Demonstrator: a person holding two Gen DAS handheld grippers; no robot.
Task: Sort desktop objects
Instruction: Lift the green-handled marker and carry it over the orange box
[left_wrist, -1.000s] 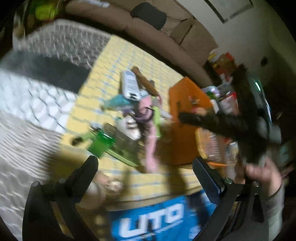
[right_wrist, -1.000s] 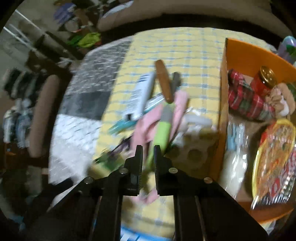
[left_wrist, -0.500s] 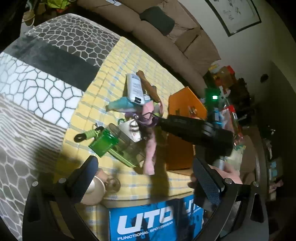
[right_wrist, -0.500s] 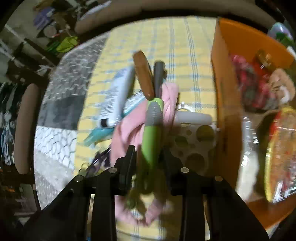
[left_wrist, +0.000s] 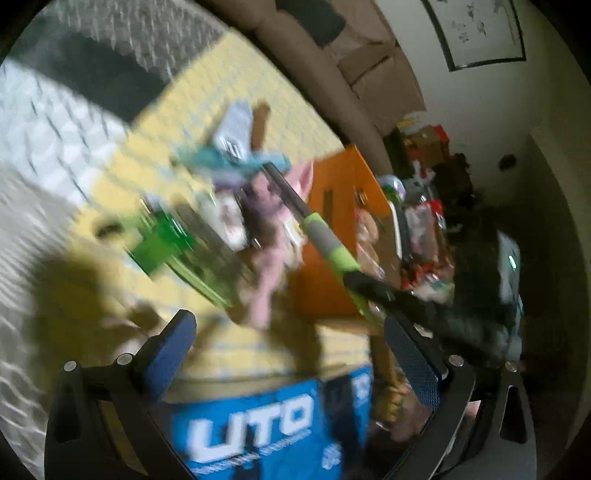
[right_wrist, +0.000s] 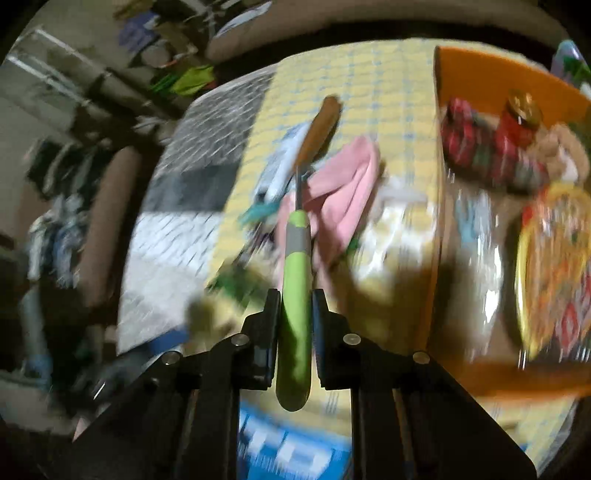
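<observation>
My right gripper (right_wrist: 294, 299) is shut on the green and grey handle of a tool (right_wrist: 295, 258) and holds it lifted above the pile; its thin metal shaft points away. In the left wrist view the tool (left_wrist: 328, 247) slants up from the right gripper (left_wrist: 364, 284). My left gripper (left_wrist: 291, 332) is open and empty near the table's front edge. The pile on the yellow checked cloth (right_wrist: 388, 81) holds a pink cloth (right_wrist: 343, 188), a brown wooden handle (right_wrist: 321, 125), a white tube (left_wrist: 236, 129) and a green clear case (left_wrist: 166, 243).
An orange bin (right_wrist: 480, 70) stands at the right with a red jar (right_wrist: 517, 122), plaid cloth, a soft toy and a snack packet (right_wrist: 554, 266). A blue UTO box (left_wrist: 251, 432) sits below the table's front edge. A sofa runs along the back.
My right gripper has shut on the green-handled tool and lifted it off the pink cloth. Both views are blurred by movement. My left gripper stays open.
</observation>
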